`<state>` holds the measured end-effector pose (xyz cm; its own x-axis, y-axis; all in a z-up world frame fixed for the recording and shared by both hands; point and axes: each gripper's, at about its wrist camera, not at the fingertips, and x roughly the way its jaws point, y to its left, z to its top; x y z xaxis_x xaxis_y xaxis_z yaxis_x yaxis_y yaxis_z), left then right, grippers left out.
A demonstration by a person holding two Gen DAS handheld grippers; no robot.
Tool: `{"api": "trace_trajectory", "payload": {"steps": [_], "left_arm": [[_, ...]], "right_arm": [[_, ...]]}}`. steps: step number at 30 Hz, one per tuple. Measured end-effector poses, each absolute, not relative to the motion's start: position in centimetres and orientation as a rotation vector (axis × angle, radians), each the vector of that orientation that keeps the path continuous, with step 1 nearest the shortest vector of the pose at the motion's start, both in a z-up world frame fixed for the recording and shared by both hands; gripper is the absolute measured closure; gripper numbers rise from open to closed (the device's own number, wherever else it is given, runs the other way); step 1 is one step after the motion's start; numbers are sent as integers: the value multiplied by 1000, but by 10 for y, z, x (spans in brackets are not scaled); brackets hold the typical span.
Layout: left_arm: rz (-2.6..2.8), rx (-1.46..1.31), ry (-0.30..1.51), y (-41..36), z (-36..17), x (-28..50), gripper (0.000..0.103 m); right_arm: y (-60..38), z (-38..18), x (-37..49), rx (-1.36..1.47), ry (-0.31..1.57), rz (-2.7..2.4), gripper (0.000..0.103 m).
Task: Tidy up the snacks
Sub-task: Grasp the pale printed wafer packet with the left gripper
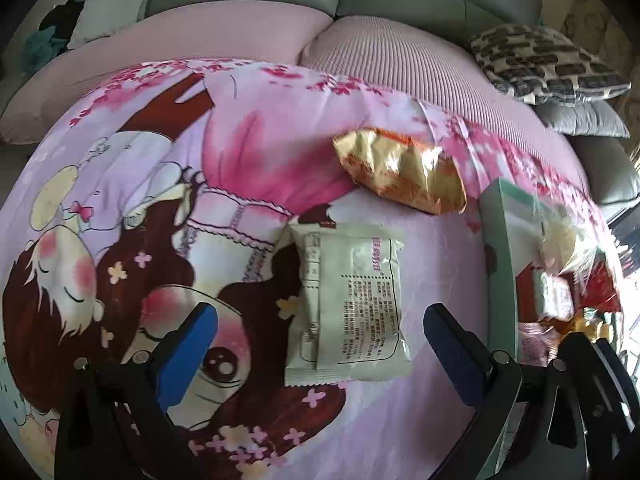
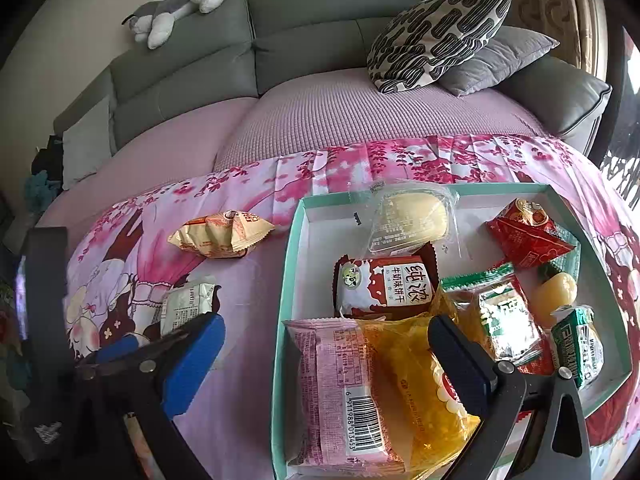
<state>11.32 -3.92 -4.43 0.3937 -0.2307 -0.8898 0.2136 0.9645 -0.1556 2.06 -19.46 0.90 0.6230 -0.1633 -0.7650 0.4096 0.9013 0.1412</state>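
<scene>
Pink cartoon cloth (image 1: 248, 168) covers the table before a grey sofa (image 2: 320, 40). Left gripper (image 1: 320, 344) hangs spread wide around a white packet (image 1: 348, 304), not gripping it. Right gripper (image 2: 326, 356), released, hovers over the box (image 2: 286, 280) of snacks. An orange packet (image 1: 400, 168) lies beyond.
</scene>
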Motion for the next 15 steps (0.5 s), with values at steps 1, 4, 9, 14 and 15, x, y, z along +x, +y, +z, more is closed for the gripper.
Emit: {"api": "trace_trajectory", "payload": {"steps": [1,4,9,14,15], "left_arm": [[-280,-6,1140,-42,-48,113,1],[-267,20,1135,-45,-50,112,2],[-242,31,1118,-42,-50,112,15],[-233,25,1107,-37,-48,114,27],[-232,23,1106,-37,-48,114,27]], "right_arm": [[-195,9,21,316,839,-335,0],[-195,9,20,316,840,-332,0],[-195,9,19,318,840,-331,0],[-194,8,19,315,843,-333,0],[-194,8,19,315,843,-334,0]]}}
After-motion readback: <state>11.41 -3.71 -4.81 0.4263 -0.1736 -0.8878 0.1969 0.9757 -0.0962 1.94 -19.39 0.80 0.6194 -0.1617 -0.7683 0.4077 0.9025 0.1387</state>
